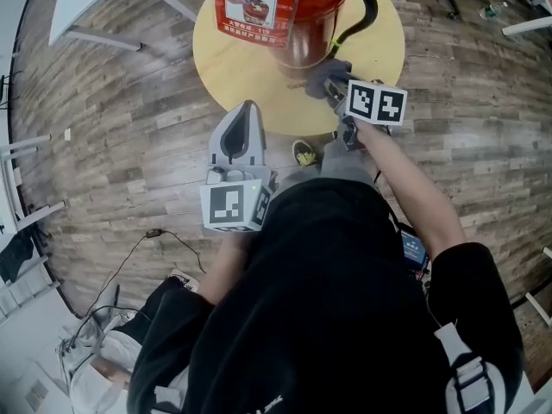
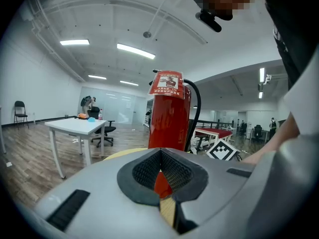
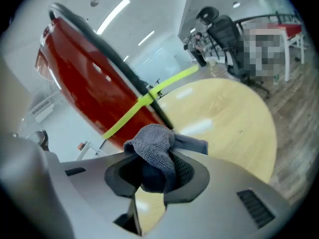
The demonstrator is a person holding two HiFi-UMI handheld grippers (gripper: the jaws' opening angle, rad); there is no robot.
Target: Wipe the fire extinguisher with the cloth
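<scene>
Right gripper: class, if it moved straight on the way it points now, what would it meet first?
Most likely the fire extinguisher: the right gripper aims its cloth at the red lower body beside the hose, though depth is unclear.

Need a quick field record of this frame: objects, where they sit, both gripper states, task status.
extinguisher: red fire extinguisher, upright on the round table
right gripper: shut on the grey cloth
cloth position: beside the extinguisher's lower body, on the hose side; contact cannot be told
left gripper: shut, nothing between its jaws, held back at the table's near edge
strap: yellow-green strap crossing the black hose
task status: cloth brought to the extinguisher low down
</scene>
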